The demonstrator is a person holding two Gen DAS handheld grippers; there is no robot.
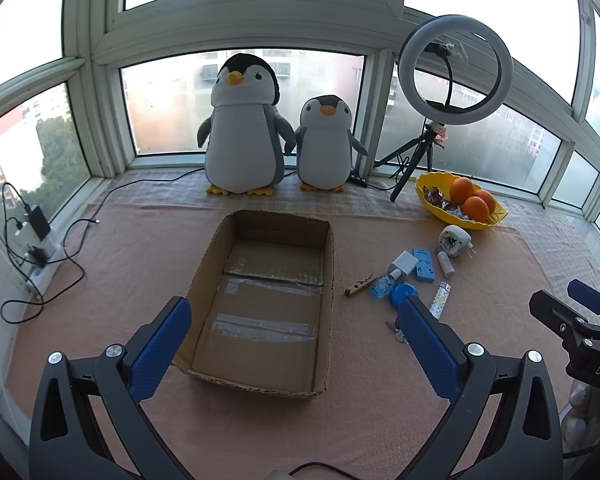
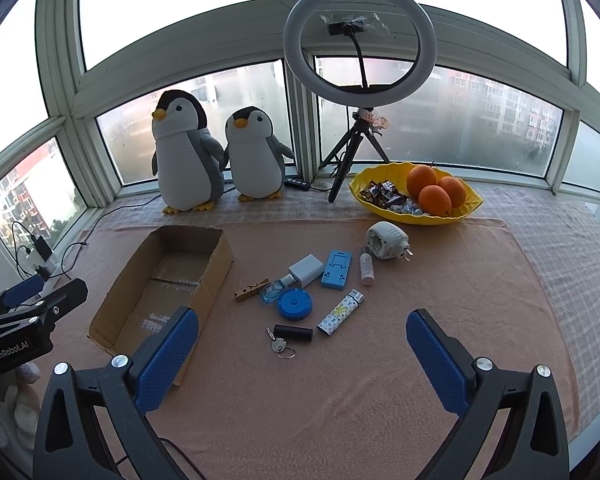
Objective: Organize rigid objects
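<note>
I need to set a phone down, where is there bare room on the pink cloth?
Bare cloth lies right of the lighter toward the checked cloth, and near both open grippers. The cardboard box is empty. Crowded: between box and yellow bowl.

Left gripper point(image 1: 296, 344): two black, angular finger arms, each with a triangular cut-out, faced on the inner side with blue, dimple-textured pads point(image 1: 161, 354). Round silver screw heads sit in pairs near each pad's base. Right gripper point(image 2: 302, 354): same build, black arms, blue textured pads point(image 2: 436, 360), silver screws. Seen from the right wrist view, the left gripper's black body carries white lettering "GenRobot.AI"; from the left wrist view, the right one shows "DAS".
</note>
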